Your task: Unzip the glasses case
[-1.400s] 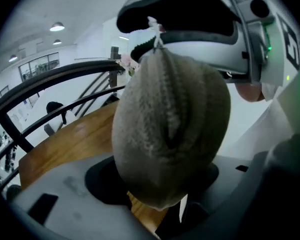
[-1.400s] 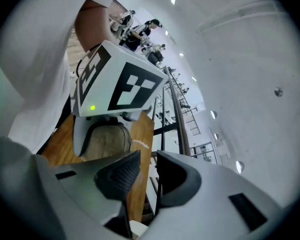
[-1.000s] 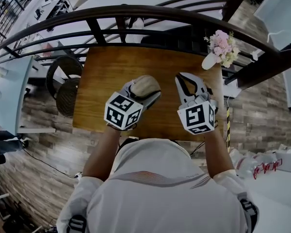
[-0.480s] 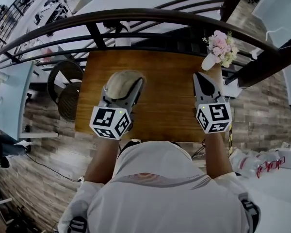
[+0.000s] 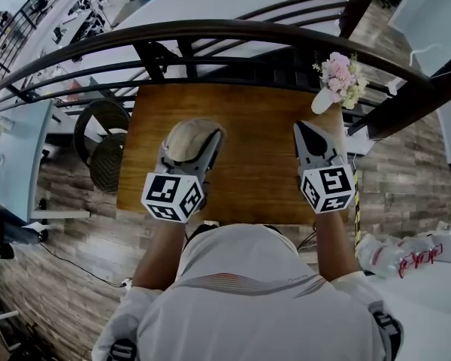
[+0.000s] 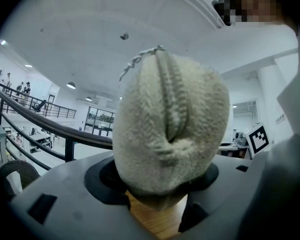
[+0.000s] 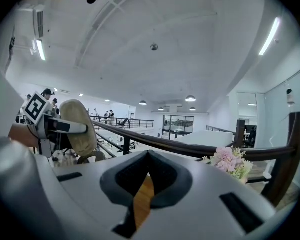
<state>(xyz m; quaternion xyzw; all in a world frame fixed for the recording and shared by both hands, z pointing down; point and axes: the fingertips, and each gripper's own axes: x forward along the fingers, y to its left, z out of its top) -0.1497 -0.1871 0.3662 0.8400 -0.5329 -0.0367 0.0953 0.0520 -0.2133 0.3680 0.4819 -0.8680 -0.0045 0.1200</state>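
Fleecy glasses case (image 6: 170, 134) clamped in left tool (image 5: 192, 135); right tool (image 5: 307, 130) closed, empty; flower vase (image 5: 337, 81) at tabletop's (image 5: 255, 164) far right corner, railing (image 5: 210, 30) beyond.

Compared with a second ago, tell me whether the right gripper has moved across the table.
Yes. The right gripper has shifted right over the table, toward the flower vase, and its jaws are now shut, empty.
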